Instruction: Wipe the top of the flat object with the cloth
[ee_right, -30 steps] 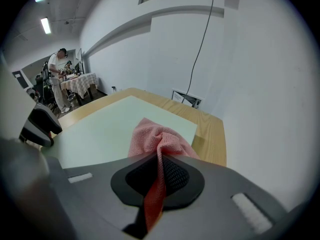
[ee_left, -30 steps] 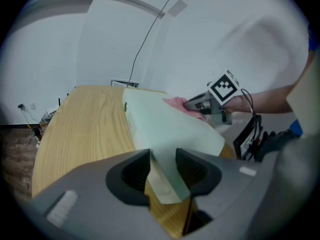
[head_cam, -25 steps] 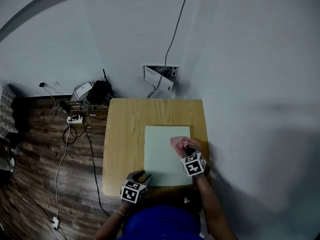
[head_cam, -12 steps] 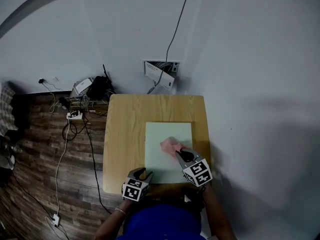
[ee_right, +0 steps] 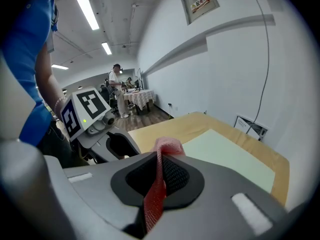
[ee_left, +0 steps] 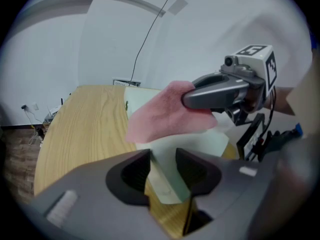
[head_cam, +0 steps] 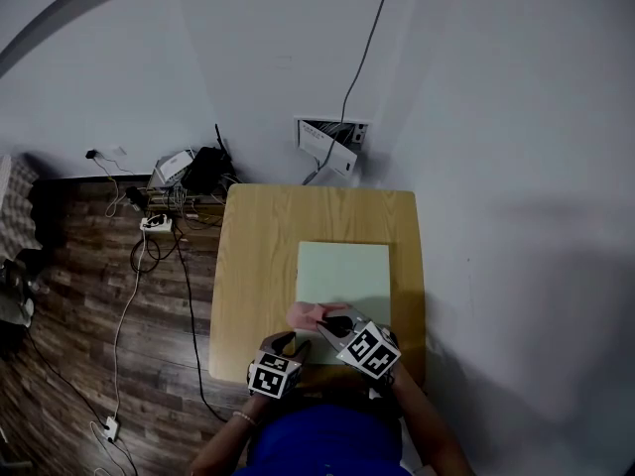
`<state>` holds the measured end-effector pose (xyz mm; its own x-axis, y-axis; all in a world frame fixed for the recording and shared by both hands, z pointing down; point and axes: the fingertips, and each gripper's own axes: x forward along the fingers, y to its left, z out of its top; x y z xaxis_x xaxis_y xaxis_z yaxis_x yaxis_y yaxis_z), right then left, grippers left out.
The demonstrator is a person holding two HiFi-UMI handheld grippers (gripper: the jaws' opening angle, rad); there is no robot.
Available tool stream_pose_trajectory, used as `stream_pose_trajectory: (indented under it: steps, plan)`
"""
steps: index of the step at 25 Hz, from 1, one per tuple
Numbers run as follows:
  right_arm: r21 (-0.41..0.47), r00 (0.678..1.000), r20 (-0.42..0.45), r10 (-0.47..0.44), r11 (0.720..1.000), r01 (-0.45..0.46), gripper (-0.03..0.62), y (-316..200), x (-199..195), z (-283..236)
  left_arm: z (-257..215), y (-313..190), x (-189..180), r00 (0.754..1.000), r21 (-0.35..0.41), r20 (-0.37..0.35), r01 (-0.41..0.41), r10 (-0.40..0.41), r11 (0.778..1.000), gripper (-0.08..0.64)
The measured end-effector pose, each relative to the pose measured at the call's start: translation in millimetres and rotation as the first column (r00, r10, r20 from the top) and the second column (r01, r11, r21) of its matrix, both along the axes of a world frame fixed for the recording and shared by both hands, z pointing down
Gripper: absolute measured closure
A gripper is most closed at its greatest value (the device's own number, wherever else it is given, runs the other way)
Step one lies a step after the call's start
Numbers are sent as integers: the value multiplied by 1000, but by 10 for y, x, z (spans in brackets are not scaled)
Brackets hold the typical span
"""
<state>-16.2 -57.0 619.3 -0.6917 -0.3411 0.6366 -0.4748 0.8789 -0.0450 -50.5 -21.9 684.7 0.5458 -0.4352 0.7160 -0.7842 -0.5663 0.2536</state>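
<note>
A pale green flat board (head_cam: 345, 278) lies on the wooden table (head_cam: 258, 266). My right gripper (head_cam: 335, 322) is shut on a pink cloth (head_cam: 308, 313), which rests on the board's near left part. In the right gripper view the cloth (ee_right: 167, 145) is pinched between the jaws (ee_right: 159, 176), and the board (ee_right: 225, 156) lies beyond. My left gripper (head_cam: 289, 343) hovers at the board's near left corner, its jaws a narrow gap apart with nothing gripped. In the left gripper view (ee_left: 163, 169) the board corner (ee_left: 200, 139) lies beneath, with the cloth (ee_left: 165, 114) and the right gripper (ee_left: 189, 100) just ahead.
A wall box (head_cam: 332, 139) with a cable sits behind the table's far edge. Cables, a power strip (head_cam: 157, 223) and dark gear (head_cam: 206, 172) lie on the wood floor to the left. A person (ee_right: 117, 84) stands far off in the right gripper view.
My right gripper has dragged the pink cloth from the board's right side toward its near left corner, close to the left gripper. The left gripper has stayed at the near edge.
</note>
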Motion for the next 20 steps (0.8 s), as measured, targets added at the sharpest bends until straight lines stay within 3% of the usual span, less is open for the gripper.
stream_pose_trajectory:
  steps: [5, 10, 20]
  plan:
    - [-32, 987, -124, -100, 995, 97, 578, 26, -214, 303, 1, -2, -3, 1000, -5, -2, 9, -9, 1000, 396]
    - [-84, 976, -185, -119, 991, 105, 578, 74, -345, 557, 0, 11, -11, 1000, -6, 1, 16, -16, 1000, 396]
    - [-11, 955, -273, -113, 993, 114, 580, 61, -411, 583, 6, -2, -29, 1000, -7, 2, 25, -25, 1000, 394]
